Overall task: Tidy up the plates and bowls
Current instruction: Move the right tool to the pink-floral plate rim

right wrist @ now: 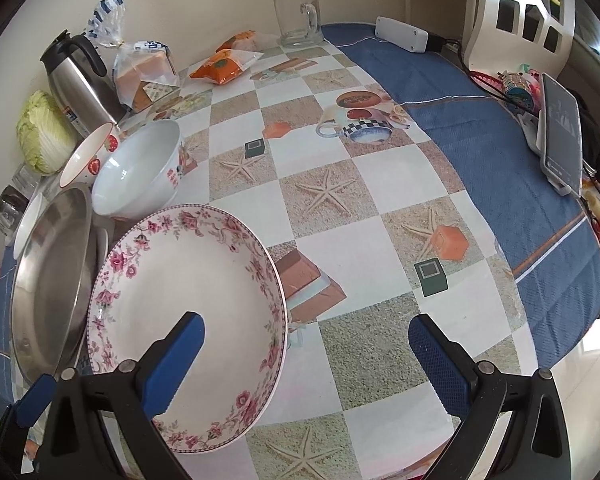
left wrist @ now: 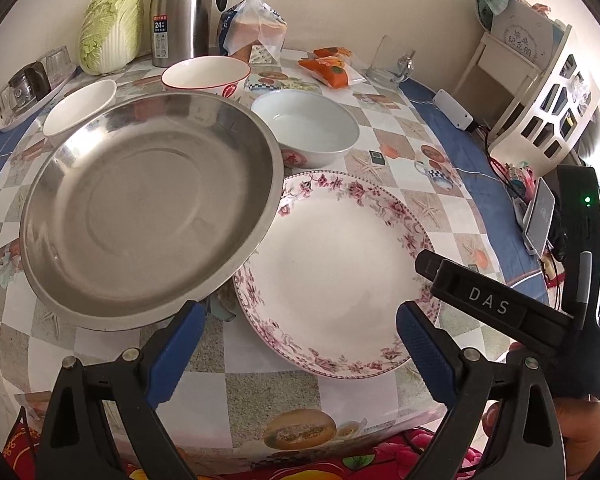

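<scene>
Left wrist: left hand-held gripper wide open, empty, low over worktop; steel plate overlaps floral plate, bowls behind.
Right wrist: right hand-held gripper wide open, empty, near floral plate rim.
Judged: pre-grasp; next, close on plate rim, stack.

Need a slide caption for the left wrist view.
Open left claw faces steel plate and floral plate on the checkered table.

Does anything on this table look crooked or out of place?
Yes: the steel pan sits tilted, its right rim riding up over the edge of the floral plate. No spill or breakage is visible, and the bowls behind stand upright.
</scene>
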`<act>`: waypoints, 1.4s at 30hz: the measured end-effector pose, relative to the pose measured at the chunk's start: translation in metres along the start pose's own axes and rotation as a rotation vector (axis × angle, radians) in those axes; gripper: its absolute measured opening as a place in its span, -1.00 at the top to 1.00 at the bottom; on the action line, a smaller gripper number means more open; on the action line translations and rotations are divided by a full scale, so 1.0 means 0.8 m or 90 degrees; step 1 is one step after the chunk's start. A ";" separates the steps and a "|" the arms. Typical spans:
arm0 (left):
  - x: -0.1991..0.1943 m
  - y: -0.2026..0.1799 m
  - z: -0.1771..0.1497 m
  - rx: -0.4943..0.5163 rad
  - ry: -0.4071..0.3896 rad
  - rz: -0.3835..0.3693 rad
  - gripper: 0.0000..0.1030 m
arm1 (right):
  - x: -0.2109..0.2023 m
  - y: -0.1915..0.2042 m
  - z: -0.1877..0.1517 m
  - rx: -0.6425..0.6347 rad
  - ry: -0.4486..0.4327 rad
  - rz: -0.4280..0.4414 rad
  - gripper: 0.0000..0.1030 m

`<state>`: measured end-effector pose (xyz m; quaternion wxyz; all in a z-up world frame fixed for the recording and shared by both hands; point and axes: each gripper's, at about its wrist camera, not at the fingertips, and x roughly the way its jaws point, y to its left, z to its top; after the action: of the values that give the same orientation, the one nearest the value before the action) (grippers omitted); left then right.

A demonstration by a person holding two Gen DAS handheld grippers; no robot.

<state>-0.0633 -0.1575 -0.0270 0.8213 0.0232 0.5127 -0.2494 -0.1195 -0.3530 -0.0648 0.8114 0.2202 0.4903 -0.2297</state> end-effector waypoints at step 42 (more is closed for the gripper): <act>0.057 0.056 -0.001 -0.236 0.026 0.004 -0.74 | 0.020 -0.003 0.009 0.060 0.007 0.128 -0.26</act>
<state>-0.0288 -0.1357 -0.0762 0.8015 -0.1219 0.5664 -0.1478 -0.1091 -0.3614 -0.0767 0.8163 0.3073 0.4590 -0.1688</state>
